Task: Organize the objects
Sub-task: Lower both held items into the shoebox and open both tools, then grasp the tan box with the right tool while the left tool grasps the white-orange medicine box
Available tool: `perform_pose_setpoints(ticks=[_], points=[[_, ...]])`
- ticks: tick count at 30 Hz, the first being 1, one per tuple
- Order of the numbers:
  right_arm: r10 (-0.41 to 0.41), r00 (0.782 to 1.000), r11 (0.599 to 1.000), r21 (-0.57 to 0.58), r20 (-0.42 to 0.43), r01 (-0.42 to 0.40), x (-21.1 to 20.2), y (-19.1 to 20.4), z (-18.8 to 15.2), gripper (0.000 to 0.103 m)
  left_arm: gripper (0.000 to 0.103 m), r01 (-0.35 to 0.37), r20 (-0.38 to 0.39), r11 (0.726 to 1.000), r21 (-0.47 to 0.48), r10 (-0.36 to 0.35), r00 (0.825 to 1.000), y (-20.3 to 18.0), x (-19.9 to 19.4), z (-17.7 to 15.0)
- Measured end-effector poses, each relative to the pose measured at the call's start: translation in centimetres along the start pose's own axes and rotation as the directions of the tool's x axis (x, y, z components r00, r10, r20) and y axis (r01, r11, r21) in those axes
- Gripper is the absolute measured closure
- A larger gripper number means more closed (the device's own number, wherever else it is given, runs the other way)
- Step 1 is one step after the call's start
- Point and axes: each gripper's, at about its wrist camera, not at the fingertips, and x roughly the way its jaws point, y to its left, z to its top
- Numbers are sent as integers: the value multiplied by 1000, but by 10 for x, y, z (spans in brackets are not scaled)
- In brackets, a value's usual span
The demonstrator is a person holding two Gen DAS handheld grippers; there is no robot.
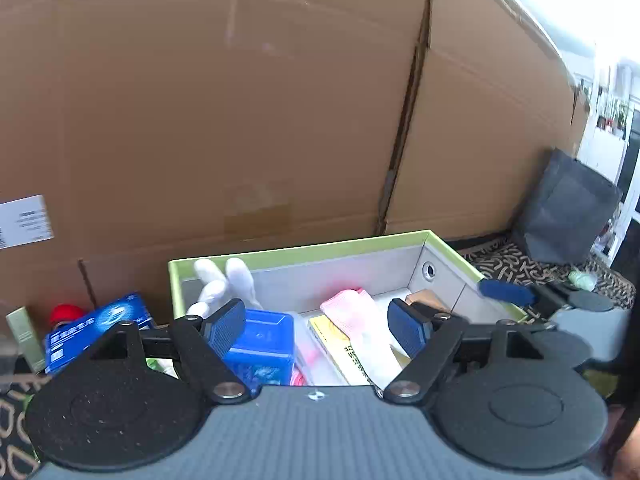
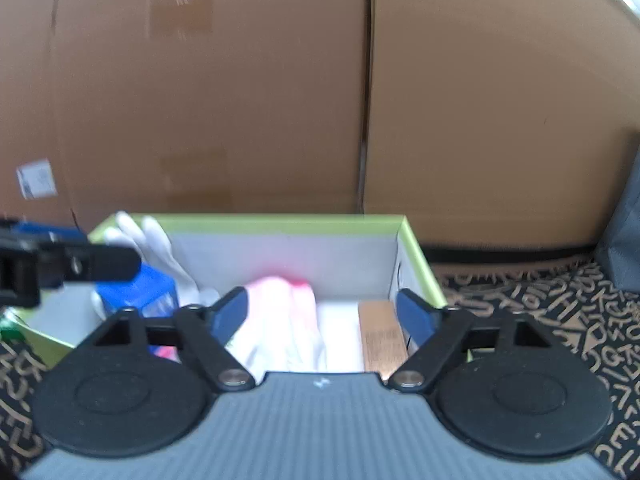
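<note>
A green-rimmed box sits in front of me. It holds a white glove, a blue plastic box, a pink cloth, a yellow booklet and a brown box. My left gripper is open and empty above the near side of the green-rimmed box. My right gripper is open and empty over its right half. The right gripper shows in the left wrist view at the box's right rim.
A large cardboard wall stands close behind the box. Left of the box lie a blue packet, a red item and a green carton. A grey bag rests at right on a patterned cloth.
</note>
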Motion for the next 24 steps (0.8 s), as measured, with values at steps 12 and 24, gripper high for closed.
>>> perform_pose_setpoints(ticks=[12, 24], points=[[118, 977, 991, -78, 176, -106, -95, 55, 7, 0, 18, -152, 66, 986, -71, 156, 985, 40, -99, -28], [351, 936, 920, -196, 27, -339, -110, 166, -39, 0, 18, -385, -76, 895, -224, 377, 923, 151, -144, -90]])
